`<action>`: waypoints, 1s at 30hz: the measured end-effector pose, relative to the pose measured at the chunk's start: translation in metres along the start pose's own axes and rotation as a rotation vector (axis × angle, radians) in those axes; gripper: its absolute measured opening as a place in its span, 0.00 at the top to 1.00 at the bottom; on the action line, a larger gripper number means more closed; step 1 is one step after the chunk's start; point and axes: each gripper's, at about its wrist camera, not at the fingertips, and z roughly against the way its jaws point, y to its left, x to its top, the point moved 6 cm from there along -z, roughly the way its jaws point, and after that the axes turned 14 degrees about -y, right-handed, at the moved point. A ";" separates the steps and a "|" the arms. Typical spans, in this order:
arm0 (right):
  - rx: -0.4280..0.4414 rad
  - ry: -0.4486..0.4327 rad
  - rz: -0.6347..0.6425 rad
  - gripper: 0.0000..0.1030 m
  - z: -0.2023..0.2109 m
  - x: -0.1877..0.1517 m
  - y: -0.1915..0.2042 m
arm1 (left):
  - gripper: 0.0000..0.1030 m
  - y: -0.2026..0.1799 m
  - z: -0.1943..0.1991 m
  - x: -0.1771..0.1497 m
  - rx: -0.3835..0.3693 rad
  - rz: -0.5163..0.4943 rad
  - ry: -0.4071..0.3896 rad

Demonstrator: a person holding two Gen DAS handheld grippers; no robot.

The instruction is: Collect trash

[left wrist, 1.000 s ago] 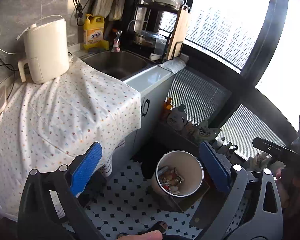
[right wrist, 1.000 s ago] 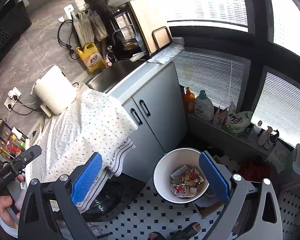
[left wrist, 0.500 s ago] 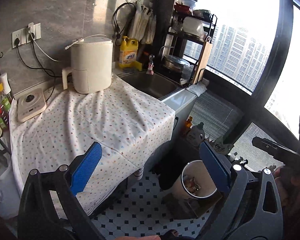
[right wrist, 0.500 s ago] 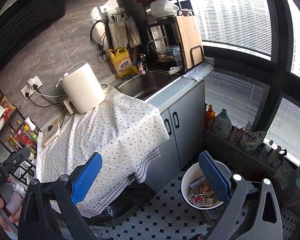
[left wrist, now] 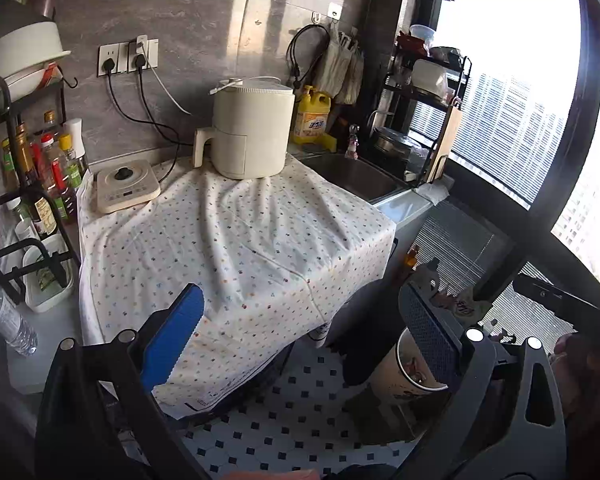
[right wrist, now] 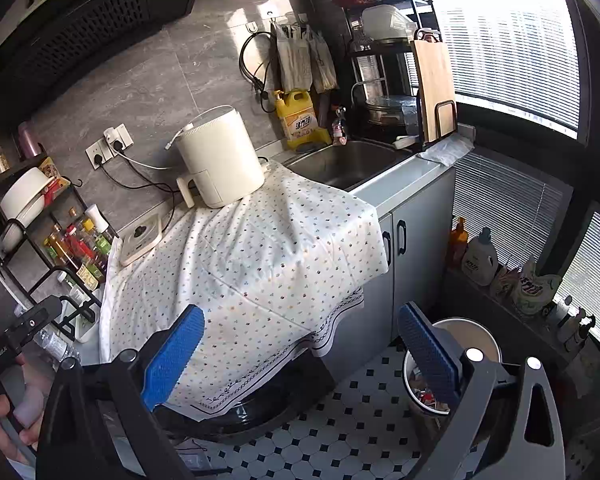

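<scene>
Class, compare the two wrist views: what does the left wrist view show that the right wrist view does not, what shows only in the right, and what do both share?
Only the left wrist view shows the white tray under the bottle rack.

Only the right wrist view shows the range hood, the cabinet doors and the white detergent bottle.

Both show the air fryer, dotted cloth, yellow jug, sink and trash bin. Both grippers, left and right, are open and empty.
</scene>
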 end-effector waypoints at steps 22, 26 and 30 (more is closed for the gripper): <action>0.019 0.020 0.050 0.08 0.025 -0.043 0.013 | 0.06 0.011 0.039 -0.031 0.044 0.035 -0.039; 0.017 0.014 0.061 0.08 0.023 -0.040 0.016 | 0.06 0.011 0.037 -0.028 0.053 0.030 -0.045; 0.020 0.009 0.057 0.08 0.021 -0.038 0.018 | 0.06 0.012 0.036 -0.027 0.054 0.027 -0.044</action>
